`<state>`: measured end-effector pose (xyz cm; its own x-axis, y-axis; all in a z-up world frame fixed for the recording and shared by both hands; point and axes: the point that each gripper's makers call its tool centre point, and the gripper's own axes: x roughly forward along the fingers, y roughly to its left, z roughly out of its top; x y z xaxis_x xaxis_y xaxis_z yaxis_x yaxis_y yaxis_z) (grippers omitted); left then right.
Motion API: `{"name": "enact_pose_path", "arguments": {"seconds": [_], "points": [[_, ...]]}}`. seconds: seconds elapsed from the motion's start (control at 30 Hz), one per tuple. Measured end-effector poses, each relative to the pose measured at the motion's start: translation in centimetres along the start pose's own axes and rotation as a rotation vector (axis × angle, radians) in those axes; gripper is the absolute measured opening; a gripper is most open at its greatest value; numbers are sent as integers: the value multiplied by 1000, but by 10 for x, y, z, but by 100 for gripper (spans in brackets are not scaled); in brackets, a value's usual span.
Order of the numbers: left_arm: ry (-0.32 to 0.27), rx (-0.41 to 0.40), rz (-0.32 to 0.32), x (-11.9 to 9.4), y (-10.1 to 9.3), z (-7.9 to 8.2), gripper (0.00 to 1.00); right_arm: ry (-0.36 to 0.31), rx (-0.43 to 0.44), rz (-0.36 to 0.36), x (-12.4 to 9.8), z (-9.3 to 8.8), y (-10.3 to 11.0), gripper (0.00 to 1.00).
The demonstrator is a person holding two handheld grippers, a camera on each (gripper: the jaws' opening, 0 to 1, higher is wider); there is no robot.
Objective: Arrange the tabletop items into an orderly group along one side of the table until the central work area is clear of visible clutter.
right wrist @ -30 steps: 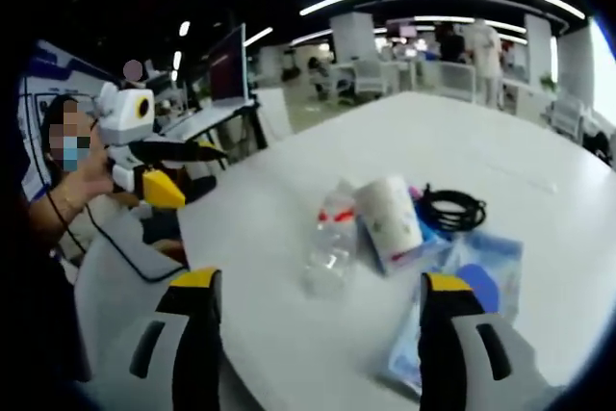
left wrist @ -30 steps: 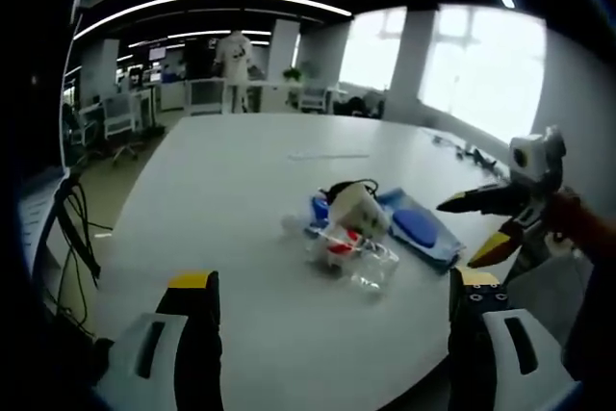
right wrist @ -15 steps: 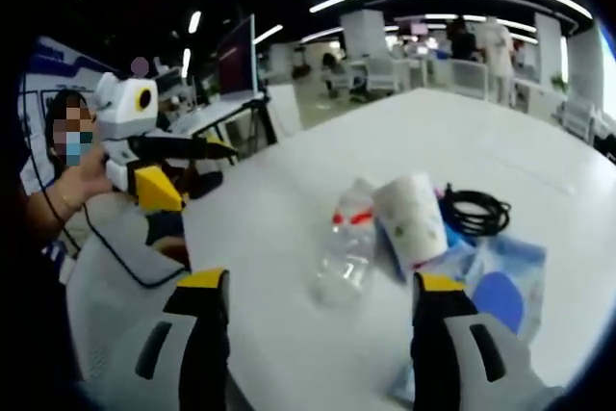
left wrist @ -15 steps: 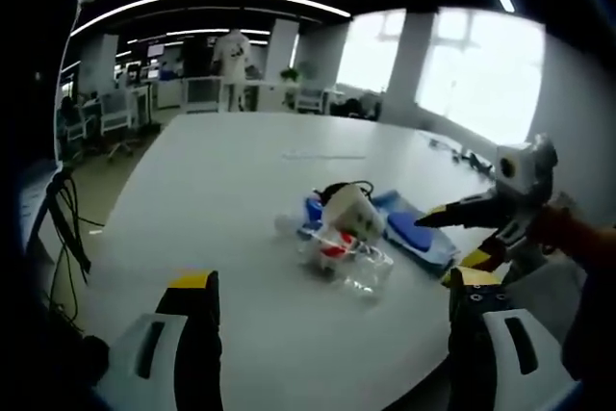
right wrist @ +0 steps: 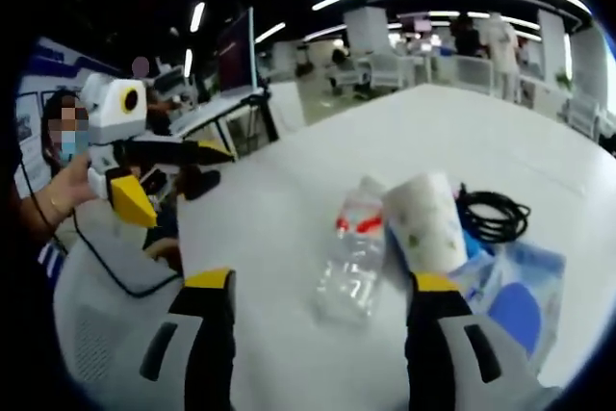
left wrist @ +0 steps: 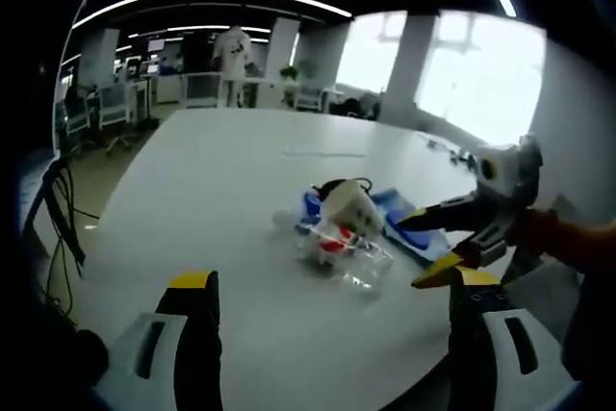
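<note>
A heap of items lies on the white table [left wrist: 202, 180]. It holds a clear plastic bottle [left wrist: 351, 259] [right wrist: 354, 259] with a red label, a white paper cup [left wrist: 352, 211] [right wrist: 424, 221] on its side, a coiled black cable [left wrist: 344, 184] [right wrist: 495, 215] and a blue pouch [left wrist: 416, 228] [right wrist: 520, 288]. My left gripper [left wrist: 334, 279] is open, short of the bottle, and appears at the left of the right gripper view [right wrist: 183, 185]. My right gripper [right wrist: 320, 281] is open, with the bottle just beyond its jaws. In the left gripper view it [left wrist: 408, 253] hangs open beside the pouch.
A thin clear strip [left wrist: 325, 153] lies farther along the table. A person's hand [right wrist: 67, 190] holds the left gripper, with cables trailing below. Office desks, chairs and a standing person [left wrist: 231, 55] are beyond the table's far end. The table edge runs close below both grippers.
The right gripper has moved in toward the heap, so the bottle and cup look larger and nearer in its view. The left gripper has hardly moved.
</note>
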<state>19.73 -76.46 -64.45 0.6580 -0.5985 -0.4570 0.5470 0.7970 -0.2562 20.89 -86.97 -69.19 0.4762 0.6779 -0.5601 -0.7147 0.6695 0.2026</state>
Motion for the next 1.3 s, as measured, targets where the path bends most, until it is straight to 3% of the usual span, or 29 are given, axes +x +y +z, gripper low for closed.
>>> {"name": "enact_pose_path", "arguments": {"seconds": [0.83,1.3], "points": [[42,-16,-13,11,4,-14,98,27,11,44,46,8,-12,66],[48,-36,-32,19,2,-17,98,16,125,5,70,12,-24,57]]}}
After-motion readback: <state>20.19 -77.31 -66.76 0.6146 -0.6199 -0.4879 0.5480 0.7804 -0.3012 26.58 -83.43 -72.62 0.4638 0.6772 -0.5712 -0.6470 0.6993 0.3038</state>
